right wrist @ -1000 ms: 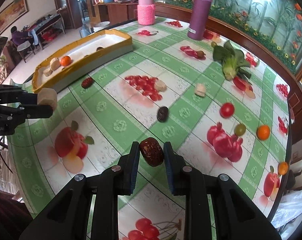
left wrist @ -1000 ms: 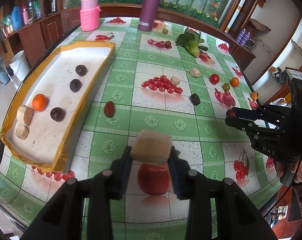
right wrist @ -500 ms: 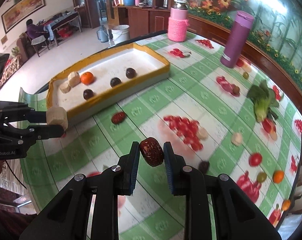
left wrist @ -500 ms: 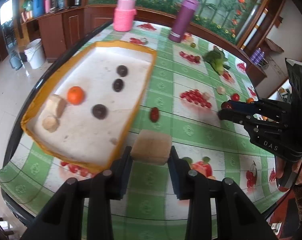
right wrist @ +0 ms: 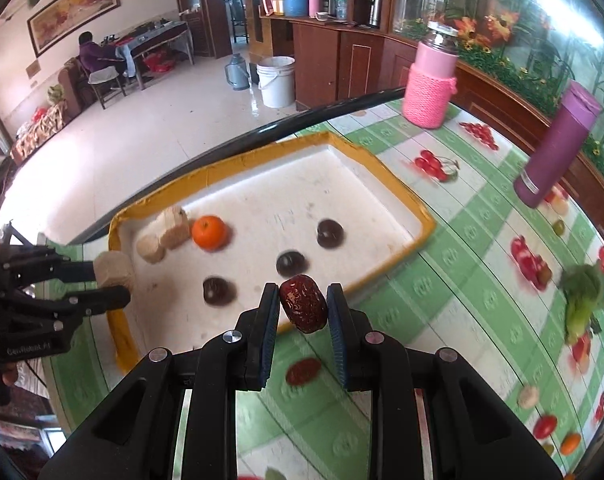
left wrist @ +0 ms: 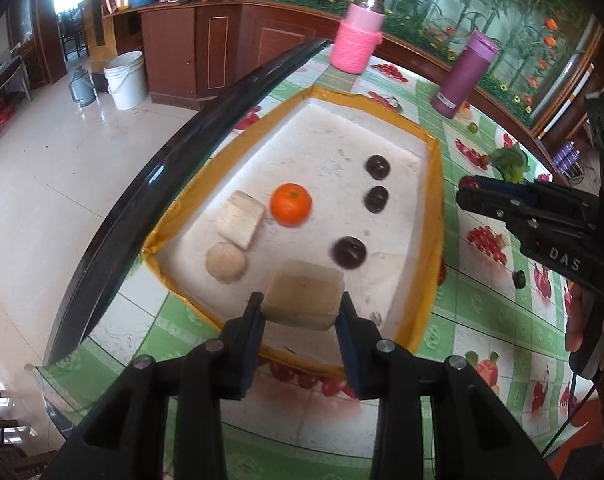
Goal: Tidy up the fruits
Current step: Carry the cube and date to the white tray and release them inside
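Yellow-rimmed shallow white tray [left wrist: 432, 216], centre of the left wrist view: holds one orange mandarin [left wrist: 291, 204], three dark round plums [left wrist: 349, 252], one pale beige block [left wrist: 240, 220] and one pale round slice [left wrist: 225, 261]. The left gripper [left wrist: 302, 312], lower centre, is clenched on a tan fibrous block [left wrist: 305, 299] that hangs over the tray's near end, not yet set down. At right edge, the right gripper's [left wrist: 468, 188] black body reads "DAS". Right wrist view: the same tray spans the centre; the right gripper, lower centre, is clamped on a wrinkled dark-red jujube [right wrist: 303, 308] over the tray's near rim. A second red jujube [right wrist: 303, 370] lies on the green-checked fruit-print tablecloth [right wrist: 442, 312] just below it; small tomatoes and oranges sit at lower right, untidied. Left gripper at left edge bears partly legible "CenRobot". Judged roughly half sorted: six pieces in, two in transit, several left.
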### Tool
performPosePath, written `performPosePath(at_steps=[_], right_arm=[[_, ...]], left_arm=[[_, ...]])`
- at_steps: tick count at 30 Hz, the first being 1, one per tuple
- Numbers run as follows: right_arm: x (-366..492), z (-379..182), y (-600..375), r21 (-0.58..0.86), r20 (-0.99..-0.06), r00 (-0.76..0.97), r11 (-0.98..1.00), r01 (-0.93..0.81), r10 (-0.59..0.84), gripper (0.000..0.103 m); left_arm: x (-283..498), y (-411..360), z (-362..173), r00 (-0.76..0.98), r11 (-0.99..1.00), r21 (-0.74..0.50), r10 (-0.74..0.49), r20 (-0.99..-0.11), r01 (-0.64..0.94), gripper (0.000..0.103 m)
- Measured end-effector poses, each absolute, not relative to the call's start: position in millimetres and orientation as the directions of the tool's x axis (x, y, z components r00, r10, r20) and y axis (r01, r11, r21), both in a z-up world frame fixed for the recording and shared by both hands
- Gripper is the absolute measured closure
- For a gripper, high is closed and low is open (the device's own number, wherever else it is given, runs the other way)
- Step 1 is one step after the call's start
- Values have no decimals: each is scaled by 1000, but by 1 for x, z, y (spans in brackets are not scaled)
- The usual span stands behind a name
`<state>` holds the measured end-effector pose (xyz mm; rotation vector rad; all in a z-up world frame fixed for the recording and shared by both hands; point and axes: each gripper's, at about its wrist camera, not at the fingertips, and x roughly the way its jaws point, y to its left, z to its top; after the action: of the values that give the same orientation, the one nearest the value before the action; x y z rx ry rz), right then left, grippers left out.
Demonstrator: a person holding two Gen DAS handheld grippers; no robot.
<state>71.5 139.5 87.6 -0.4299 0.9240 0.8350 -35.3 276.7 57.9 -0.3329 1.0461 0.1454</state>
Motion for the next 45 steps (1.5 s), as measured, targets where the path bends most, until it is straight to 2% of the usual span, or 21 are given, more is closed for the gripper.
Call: performPosePath(at_steps=[8, 22, 26, 27, 37, 39, 45], right_arm=[[113, 53, 194, 43, -873, 272, 621, -783, 404, 80], [123, 17, 224, 24, -911, 220, 576, -817, 349, 79], [124, 17, 224, 26, -910, 216, 570, -821, 353, 77], [124, 17, 224, 26, -911, 216, 570, -821, 352, 70], [101, 32, 203, -31, -897, 270, 559, -829, 351, 70], [93, 41, 193, -38, -888, 284, 559, -828, 361, 70], [62, 63, 159, -50, -856, 329, 570, -820, 399, 70]], left_arm=[[-21, 282, 40, 464, 940, -189, -39, -885, -283, 65], [-7, 283, 22, 417, 940, -166, -28, -909, -298, 65], [-4, 280, 21, 405, 946, -143, -13, -914, -290, 65], [-4, 280, 21, 405, 947, -137, -9, -914, -289, 65], [-20, 283, 31, 439, 933, -162, -5, -899, -321, 64], [-27, 284, 36, 461, 923, -183, -7, -887, -338, 61], [-45, 273, 53, 520, 913, -186, 33, -853, -363, 42]])
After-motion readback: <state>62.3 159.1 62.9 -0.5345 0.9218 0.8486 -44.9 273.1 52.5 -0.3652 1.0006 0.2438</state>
